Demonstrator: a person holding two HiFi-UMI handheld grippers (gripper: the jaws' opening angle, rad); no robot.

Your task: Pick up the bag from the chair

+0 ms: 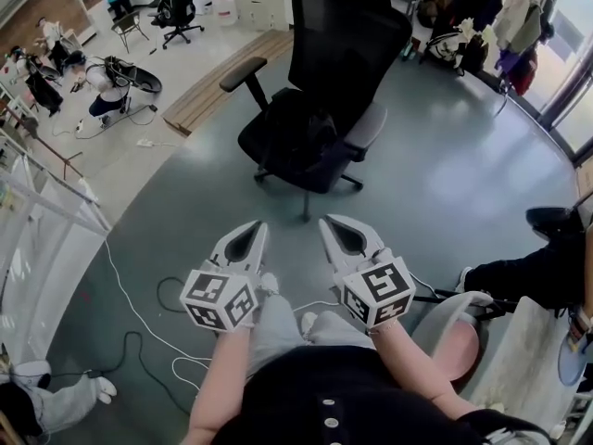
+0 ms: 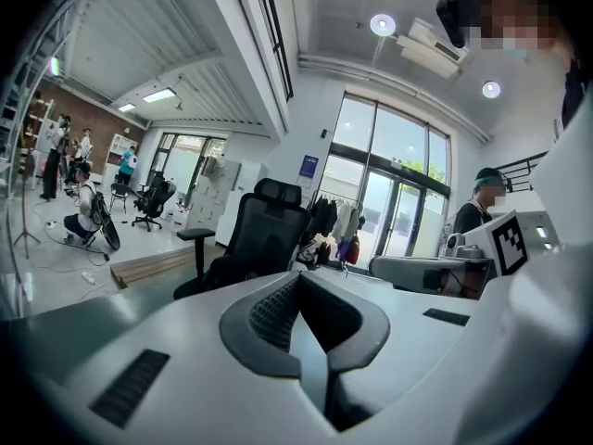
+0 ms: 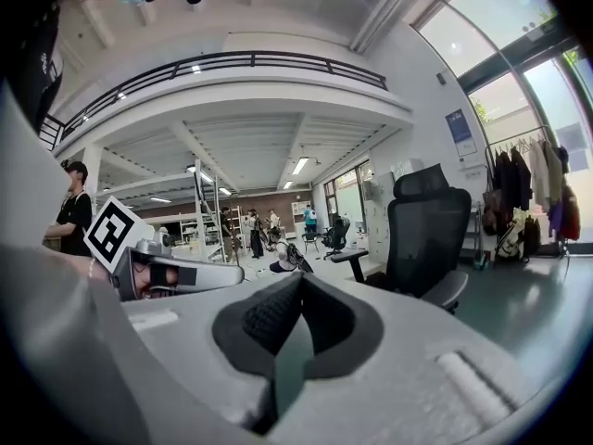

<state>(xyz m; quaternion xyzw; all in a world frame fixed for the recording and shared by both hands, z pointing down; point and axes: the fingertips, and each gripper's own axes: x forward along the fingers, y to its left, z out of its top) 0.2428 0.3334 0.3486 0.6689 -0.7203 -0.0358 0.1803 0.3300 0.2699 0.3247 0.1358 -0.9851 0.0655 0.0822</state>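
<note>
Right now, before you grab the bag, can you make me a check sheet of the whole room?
Surface: grey floor, smooth.
Job's things: black office chair ahead; what looks like a dark bag on its seat, untouched.
Clutter: wooden platform beyond the chair.
Grippers: left gripper and right gripper both shut, empty, side by side short of the chair.
Cables: white cable and black cable loose on the floor at left.
Surroundings: people far left; coats hanging far right.
</note>
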